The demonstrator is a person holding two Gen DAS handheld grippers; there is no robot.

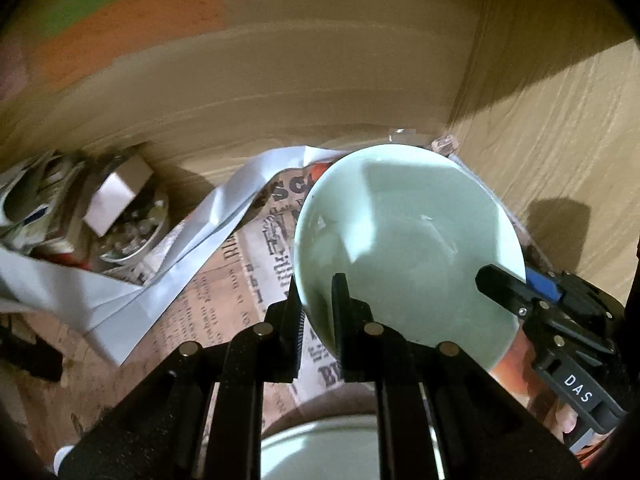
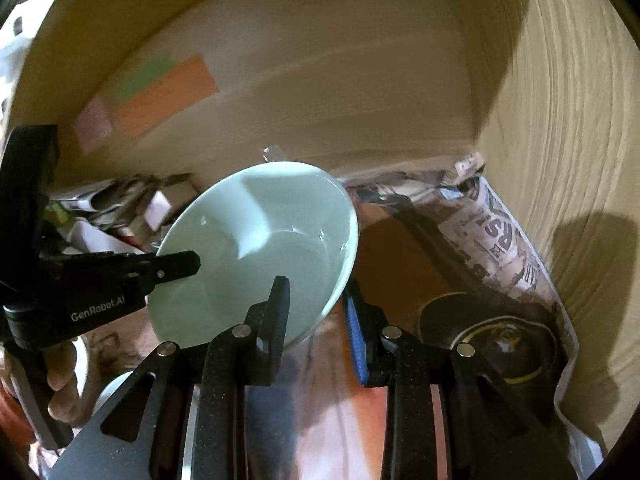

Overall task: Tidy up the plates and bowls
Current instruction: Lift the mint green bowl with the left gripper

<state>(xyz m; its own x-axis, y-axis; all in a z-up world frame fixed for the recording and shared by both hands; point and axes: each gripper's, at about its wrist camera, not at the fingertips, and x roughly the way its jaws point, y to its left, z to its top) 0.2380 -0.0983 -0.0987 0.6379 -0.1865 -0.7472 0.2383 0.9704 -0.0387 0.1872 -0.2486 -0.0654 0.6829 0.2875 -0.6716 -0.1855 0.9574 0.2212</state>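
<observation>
A pale green bowl (image 1: 408, 240) (image 2: 260, 240) hangs tilted above the newspaper-lined shelf, held from two sides. My left gripper (image 1: 316, 314) is shut on its near-left rim, one finger inside the bowl and one outside. In the right wrist view the left gripper (image 2: 188, 266) reaches in from the left, a hand (image 2: 60, 384) on its handle. My right gripper (image 2: 318, 314) is shut on the bowl's opposite rim, its blue pad outside the wall; the left wrist view shows the right gripper (image 1: 508, 286) at the bowl's right edge. Another pale green dish (image 1: 320, 448) lies below, mostly hidden by the fingers.
Newspaper (image 1: 224, 300) and a white paper sheet (image 1: 132, 300) cover the shelf floor. A metal tin (image 1: 132, 236) with a box on it sits at the left among clutter. A dark round lid (image 2: 500, 340) lies right. A wooden side wall (image 2: 568, 152) closes the right; coloured notes (image 2: 160, 96) mark the back wall.
</observation>
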